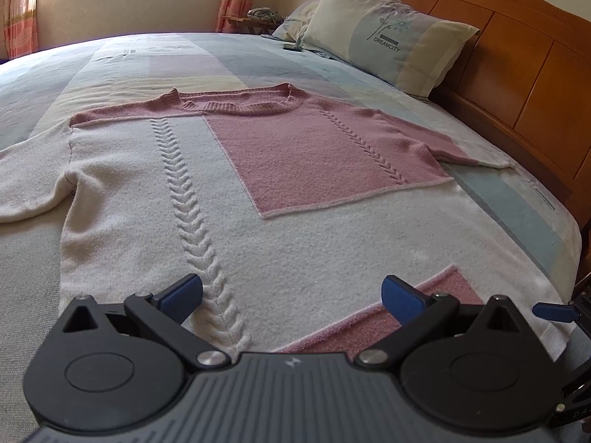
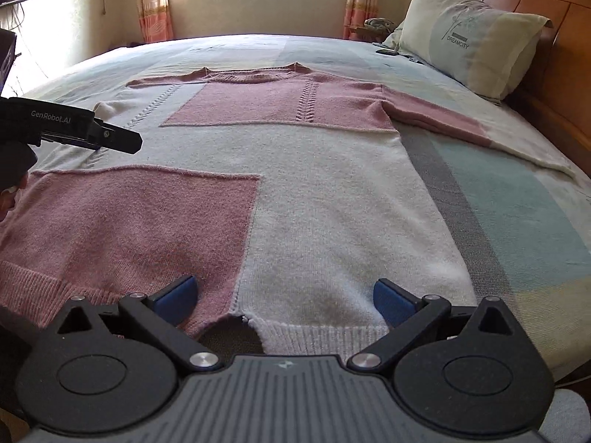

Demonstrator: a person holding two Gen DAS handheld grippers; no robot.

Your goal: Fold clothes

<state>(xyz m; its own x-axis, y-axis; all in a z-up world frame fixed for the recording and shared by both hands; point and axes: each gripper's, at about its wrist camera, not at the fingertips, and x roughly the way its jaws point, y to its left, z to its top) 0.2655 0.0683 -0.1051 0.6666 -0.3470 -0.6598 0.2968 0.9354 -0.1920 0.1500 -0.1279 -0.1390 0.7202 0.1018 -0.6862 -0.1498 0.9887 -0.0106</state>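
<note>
Both hand-held grippers wide: left [image 1: 291,297], right [image 2: 284,301] | sweater [image 2: 314,192] | pillow [image 2: 465,33] "DREAMCITY"

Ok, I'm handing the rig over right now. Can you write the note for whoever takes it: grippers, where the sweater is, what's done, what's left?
Left hand-held gripper: open, empty, low over the sweater's near hem, by the braided stitch line.
Right hand-held gripper: open, empty, at the hem where pink meets white.
Sweater: pink and white, spread flat and face up on the bed, collar toward the far side, both sleeves stretched out sideways.
Pillow: against the headboard, clear of the sweater.
Done: laid flat, it seems.
Left: every fold. No fold shows yet.
</note>
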